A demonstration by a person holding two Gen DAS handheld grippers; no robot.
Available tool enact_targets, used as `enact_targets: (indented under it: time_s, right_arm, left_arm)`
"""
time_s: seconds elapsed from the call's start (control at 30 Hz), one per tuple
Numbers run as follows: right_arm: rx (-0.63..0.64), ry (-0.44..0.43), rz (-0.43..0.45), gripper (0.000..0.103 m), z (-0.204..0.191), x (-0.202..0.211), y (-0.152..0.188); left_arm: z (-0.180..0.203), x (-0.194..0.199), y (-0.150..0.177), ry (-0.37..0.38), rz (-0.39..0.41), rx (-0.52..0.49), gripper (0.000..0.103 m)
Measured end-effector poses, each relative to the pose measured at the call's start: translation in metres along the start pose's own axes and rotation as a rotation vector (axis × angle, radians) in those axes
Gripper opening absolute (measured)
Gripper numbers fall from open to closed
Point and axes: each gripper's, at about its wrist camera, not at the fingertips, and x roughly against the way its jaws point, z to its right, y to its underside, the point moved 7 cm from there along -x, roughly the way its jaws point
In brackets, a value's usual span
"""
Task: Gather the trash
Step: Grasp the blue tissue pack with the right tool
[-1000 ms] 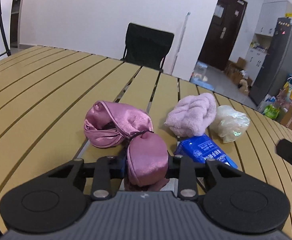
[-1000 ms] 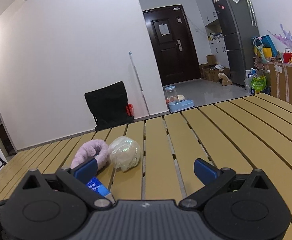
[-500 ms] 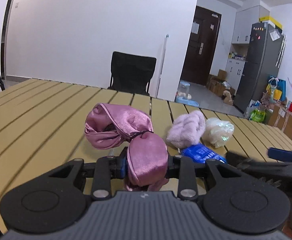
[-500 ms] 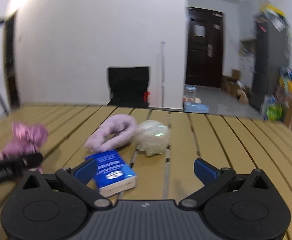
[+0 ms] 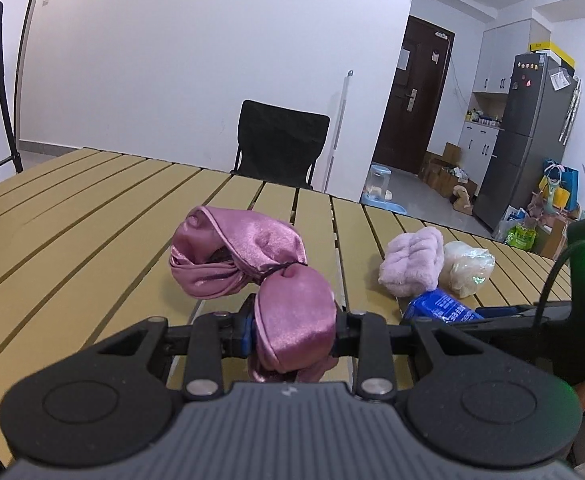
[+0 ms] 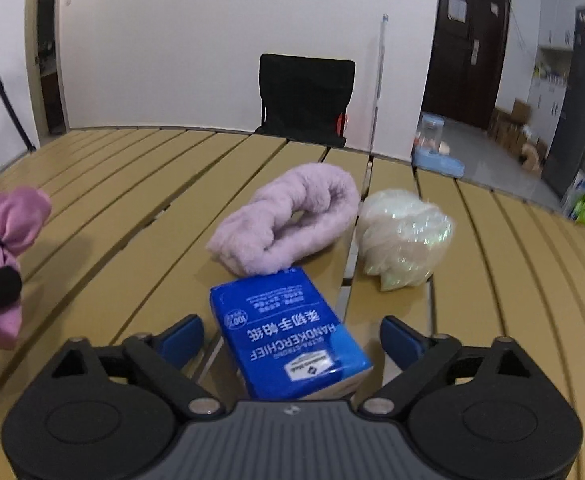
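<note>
Your left gripper (image 5: pixel 294 334) clamps the pink satin pouch (image 5: pixel 252 276).
Your right gripper (image 6: pixel 292 338), jaws just closing but apart, straddles the blue handkerchief pack (image 6: pixel 288 332) on the table (image 6: pixel 132 208); its near end is hidden.

Blue tissue pack (image 6: pixel 288 336) (white lettering)

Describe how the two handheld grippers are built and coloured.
Both share a ribbed grey body with black linkage arms, round black pivot discs and silver bolts. The right gripper has blue finger pads; a black cable and green light show on it in the left view. The left gripper matches.
</note>
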Motion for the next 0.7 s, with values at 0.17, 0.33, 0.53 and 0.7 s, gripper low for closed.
enact_targets:
  time_s: [0.17, 0.33, 0.53, 0.7]
  right_arm:
    - [-0.017, 0.001, 0.027, 0.067, 0.001, 0.008, 0.006]
    - [-0.018, 0.014, 0.033, 0.050, -0.009, 0.019, 0.009]
    - [-0.061, 0.027, 0.059, 0.050, -0.007, 0.038, 0.017]
    - [-0.103, 0.021, 0.077, 0.050, -0.002, 0.059, 0.028]
  left_arm:
    - [-0.004, 0.005, -0.001, -0.003, -0.005, 0.012, 0.032]
    - [0.003, 0.016, -0.006, -0.004, -0.001, 0.022, 0.032]
    - [0.018, 0.042, -0.015, 0.011, 0.031, 0.003, 0.032]
    - [0.027, 0.060, -0.016, 0.008, 0.040, -0.002, 0.032]
